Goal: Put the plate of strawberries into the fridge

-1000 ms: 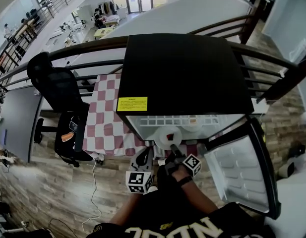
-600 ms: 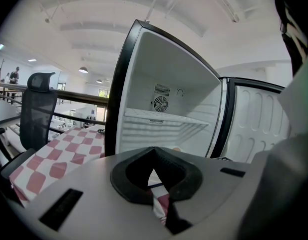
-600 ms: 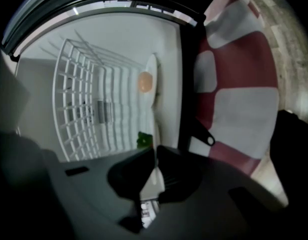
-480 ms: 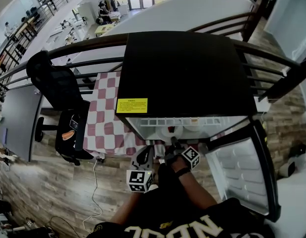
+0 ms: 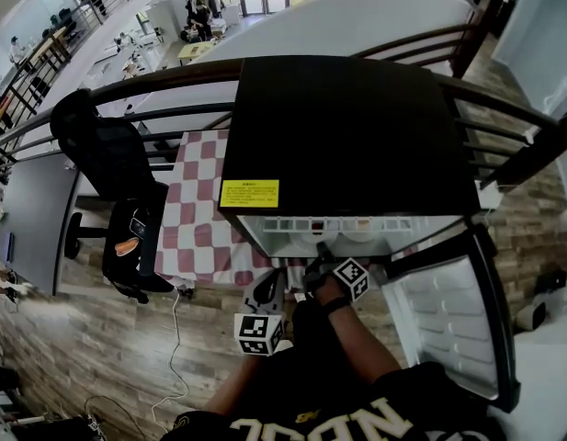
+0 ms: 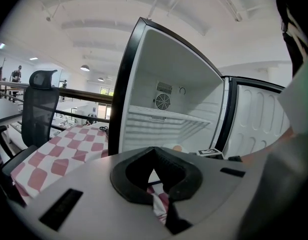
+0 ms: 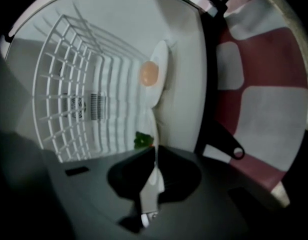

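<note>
The black fridge [image 5: 343, 127] stands open, with its door [image 5: 453, 315] swung out to the right. My right gripper [image 5: 322, 257] reaches into the fridge's lower compartment. In the right gripper view it [image 7: 154, 151] is shut on the rim of the white plate [image 7: 153, 181], which is seen edge-on. Green strawberry leaves [image 7: 142, 140] peek over the jaws. From the head view the fridge top hides most of the plate. My left gripper [image 5: 265, 294] hangs back in front of the fridge. In its own view the left gripper [image 6: 154, 153] is shut with nothing held.
Another white plate [image 7: 159, 69] with a pale orange round thing [image 7: 149, 73] lies deeper in the fridge, under a wire shelf [image 7: 69, 84]. A red-and-white checkered cloth [image 5: 205, 219] lies left of the fridge. A black office chair [image 5: 108, 168] stands beyond it, against railings [image 5: 145, 99].
My right gripper has pushed forward into the fridge with the plate. The plate showed in front of the opening before and is now mostly under the fridge top. The left gripper stayed put.
</note>
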Demonstrator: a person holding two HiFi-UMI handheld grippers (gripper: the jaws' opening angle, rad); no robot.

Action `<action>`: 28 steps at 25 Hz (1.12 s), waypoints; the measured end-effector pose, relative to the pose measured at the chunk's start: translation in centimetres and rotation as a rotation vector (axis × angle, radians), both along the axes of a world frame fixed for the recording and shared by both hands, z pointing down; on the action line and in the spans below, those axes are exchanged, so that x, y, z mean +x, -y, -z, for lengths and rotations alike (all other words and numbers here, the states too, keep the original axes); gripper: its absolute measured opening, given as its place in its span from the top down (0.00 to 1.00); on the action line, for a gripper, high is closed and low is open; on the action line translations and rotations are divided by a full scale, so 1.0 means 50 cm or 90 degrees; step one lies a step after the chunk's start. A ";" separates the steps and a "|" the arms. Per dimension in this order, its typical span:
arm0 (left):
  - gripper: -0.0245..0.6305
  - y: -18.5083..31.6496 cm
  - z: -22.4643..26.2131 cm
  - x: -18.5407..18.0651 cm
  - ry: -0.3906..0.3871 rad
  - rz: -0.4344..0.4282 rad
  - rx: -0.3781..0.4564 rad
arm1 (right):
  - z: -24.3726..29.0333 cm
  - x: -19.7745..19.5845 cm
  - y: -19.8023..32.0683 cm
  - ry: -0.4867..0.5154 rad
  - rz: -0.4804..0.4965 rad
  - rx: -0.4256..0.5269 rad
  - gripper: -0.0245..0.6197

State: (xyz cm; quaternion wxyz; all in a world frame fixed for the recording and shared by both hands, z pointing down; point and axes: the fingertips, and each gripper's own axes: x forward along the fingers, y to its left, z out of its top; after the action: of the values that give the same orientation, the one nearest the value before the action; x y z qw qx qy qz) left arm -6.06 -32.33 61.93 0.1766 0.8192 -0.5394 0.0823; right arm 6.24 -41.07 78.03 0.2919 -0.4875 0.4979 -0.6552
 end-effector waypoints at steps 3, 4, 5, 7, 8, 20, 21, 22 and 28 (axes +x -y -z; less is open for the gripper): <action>0.94 0.000 0.001 0.000 -0.002 -0.001 -0.002 | 0.000 -0.004 0.009 -0.006 0.001 -0.005 0.92; 0.94 0.001 0.003 0.001 -0.002 -0.002 0.001 | 0.000 -0.004 0.013 -0.009 0.001 -0.005 0.92; 0.94 0.001 0.003 0.001 -0.002 -0.003 0.002 | 0.001 -0.004 0.016 -0.013 0.002 -0.004 0.92; 0.94 -0.001 0.002 0.002 -0.003 -0.003 -0.001 | 0.003 -0.005 0.019 -0.023 0.009 -0.005 0.91; 0.94 -0.002 0.000 0.002 -0.003 -0.004 -0.004 | 0.003 -0.006 0.019 -0.030 0.015 -0.010 0.91; 0.94 -0.021 -0.008 0.020 -0.001 -0.027 -0.015 | 0.041 -0.066 0.015 -0.254 0.285 0.012 0.50; 0.94 -0.022 -0.007 0.022 -0.001 -0.029 -0.014 | 0.037 -0.071 0.009 -0.289 0.322 0.013 0.50; 0.94 -0.022 -0.006 0.022 -0.001 -0.030 -0.013 | 0.033 -0.076 0.003 -0.325 0.361 0.015 0.50; 0.94 -0.028 -0.004 0.023 -0.004 -0.035 -0.013 | 0.009 -0.077 -0.034 -0.623 0.574 0.034 0.50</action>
State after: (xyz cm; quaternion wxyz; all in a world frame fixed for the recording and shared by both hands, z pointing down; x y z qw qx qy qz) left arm -4.91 -30.91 62.11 0.1840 0.8321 -0.5153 0.0902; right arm 2.38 -39.36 77.57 -0.2584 -0.4654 0.7441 -0.4036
